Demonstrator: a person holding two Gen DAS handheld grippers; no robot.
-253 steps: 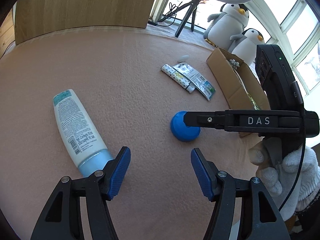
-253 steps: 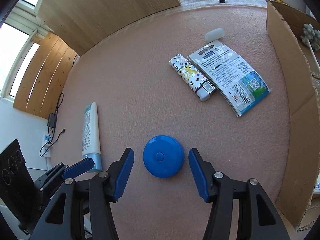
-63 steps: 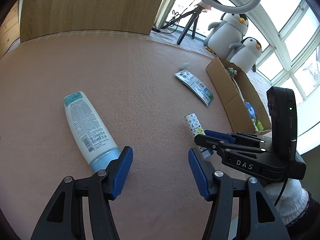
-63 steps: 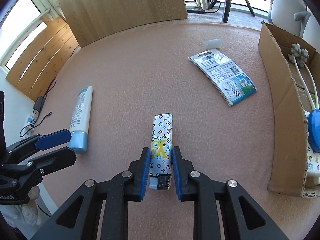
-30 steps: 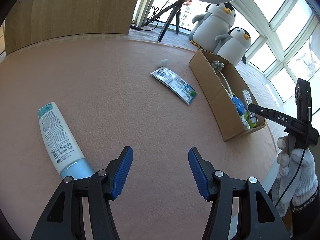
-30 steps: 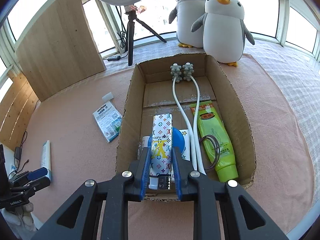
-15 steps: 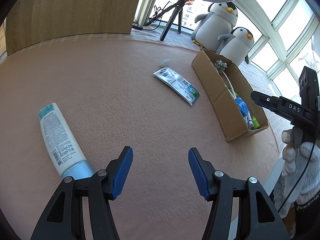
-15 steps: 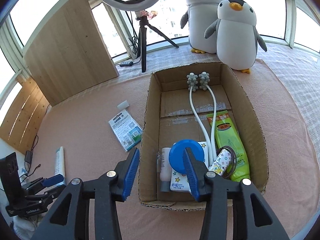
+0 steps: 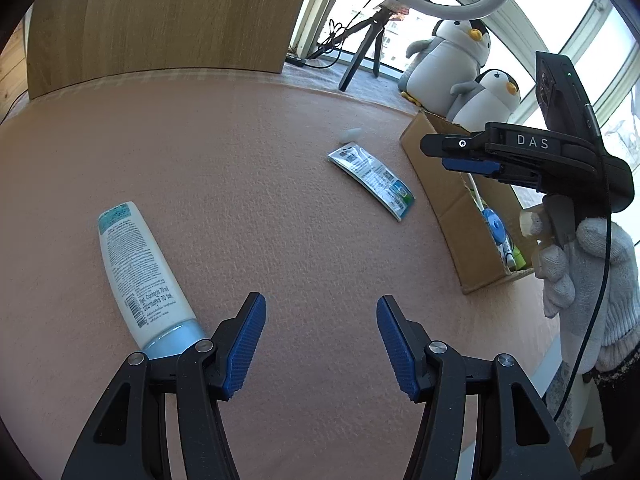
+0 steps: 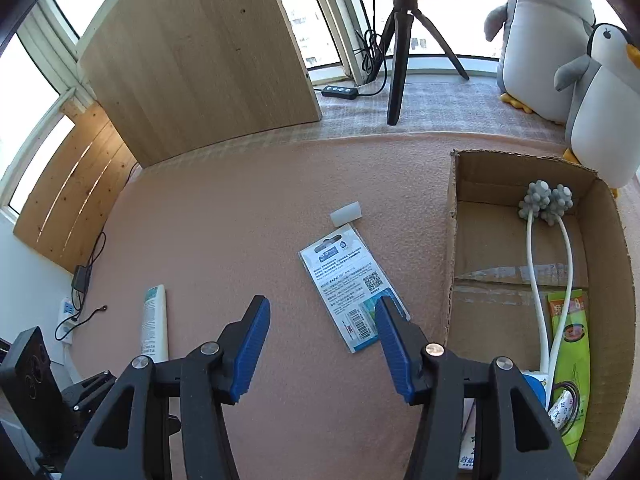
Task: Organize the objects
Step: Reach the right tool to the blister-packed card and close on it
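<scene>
— Cardboard, that's where most of it sits: the cardboard box (image 10: 452, 264) at the right of the right wrist view holds a white two-headed massager (image 10: 544, 204), a green pouch (image 10: 570, 332), the blue round case (image 10: 536, 388) and the patterned lighter (image 10: 562, 408), low in the right corner.

— And what lies outside it?

— On the pink blanket (image 10: 248, 216), a flat printed packet (image 10: 350, 288) lies mid-frame with a small white eraser-like block (image 10: 346, 213) just above it; the white tube (image 10: 154, 322) lies at lower left.

— What does the left wrist view add?

— The tube's blue cap, just beside the left gripper (image 9: 320, 340), whose jaws are spread wide and hold nothing. It also shows the right gripper (image 9: 460, 154) side-on at upper right, held in a white-gloved hand (image 9: 580, 264) above the box.

— Is the right one released too?

— Yes, in its own view the right gripper stands wide apart, empty. A second ago it clenched the lighter over the box; now the lighter rests inside, and the gripper has swung left so the packet shows between its fingers (image 10: 252, 344).

— Background?

— Two plush penguins (image 10: 560, 40), a tripod (image 10: 400, 52) and a wooden board (image 10: 200, 56).
</scene>
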